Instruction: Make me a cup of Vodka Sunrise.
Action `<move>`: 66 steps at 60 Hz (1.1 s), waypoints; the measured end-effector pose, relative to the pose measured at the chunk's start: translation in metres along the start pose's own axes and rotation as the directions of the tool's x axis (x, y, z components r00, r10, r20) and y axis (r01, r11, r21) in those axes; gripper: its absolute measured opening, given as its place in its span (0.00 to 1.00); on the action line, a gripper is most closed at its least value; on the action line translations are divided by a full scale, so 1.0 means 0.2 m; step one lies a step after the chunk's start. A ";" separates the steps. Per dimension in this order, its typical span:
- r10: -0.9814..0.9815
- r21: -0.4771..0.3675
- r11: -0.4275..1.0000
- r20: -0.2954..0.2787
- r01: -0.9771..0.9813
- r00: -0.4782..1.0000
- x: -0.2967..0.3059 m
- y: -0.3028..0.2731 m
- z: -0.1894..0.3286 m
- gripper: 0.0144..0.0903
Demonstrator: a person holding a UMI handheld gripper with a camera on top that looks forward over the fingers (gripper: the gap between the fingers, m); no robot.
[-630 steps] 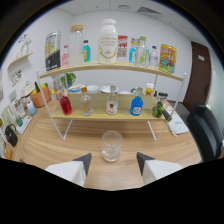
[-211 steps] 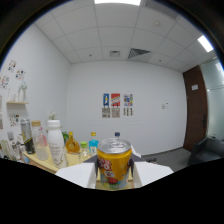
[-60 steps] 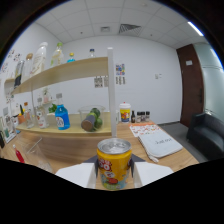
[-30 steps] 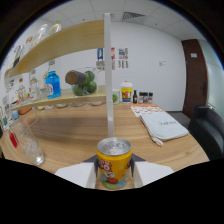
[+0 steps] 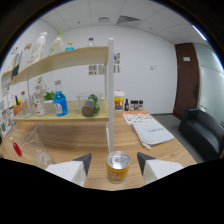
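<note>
- Standing upright on the wooden table (image 5: pixel 165 150), a small yellow can (image 5: pixel 118 167) sits between the two fingers of the gripper (image 5: pixel 114 162), near the table's front edge.
- The can has a silver top with its pull tab showing, and a yellow wall with some orange or red print low down; the print is too small to read.
- The gripper's fingers are spread apart, with bare table showing in the gap on each side of the can, so neither finger presses on it.
- Just beyond the can rises a white post (image 5: pixel 110 95) of a two-level wooden shelf unit (image 5: pixel 60 60).
- On the lower shelf board, a blue bottle (image 5: pixel 60 104) stands toward the left, and a dark green bottle (image 5: pixel 90 105) lies tilted nearer the post.
- A yellow tub with a white lid (image 5: pixel 119 100) stands on the table past the post, with a few small dark bottles (image 5: pixel 133 105) just beside it.
- A white printed sheet or bag (image 5: pixel 152 132) lies on the right part of the table, running toward its far edge.
- A clear glass (image 5: pixel 31 145) sits near the left edge of the table, with something red (image 5: pixel 16 148) beside it.
- A dark sofa (image 5: pixel 202 130) stands off the table's right side, under a brown door (image 5: pixel 186 80).
</note>
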 end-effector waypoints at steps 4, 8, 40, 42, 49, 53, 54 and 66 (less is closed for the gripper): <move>0.015 0.026 1.000 0.007 -0.016 1.000 -0.09 -0.10 -0.11 0.94; 0.023 0.040 0.999 0.025 -0.024 0.999 -0.21 -0.15 -0.22 0.93; 0.075 -0.021 0.997 0.144 -0.073 0.987 -1.19 -0.06 -0.46 0.93; 0.080 -0.004 0.997 0.154 -0.081 0.985 -1.23 -0.11 -0.44 0.94; 0.066 0.051 0.996 0.188 -0.076 0.980 -1.39 -0.30 -0.34 0.93; 0.048 0.082 0.994 0.205 -0.066 0.977 -1.48 -0.40 -0.25 0.92; 0.043 0.088 0.994 0.208 -0.063 0.977 -1.50 -0.42 -0.23 0.92; -0.023 0.124 0.992 0.195 -0.002 0.980 -1.65 -0.59 0.05 0.83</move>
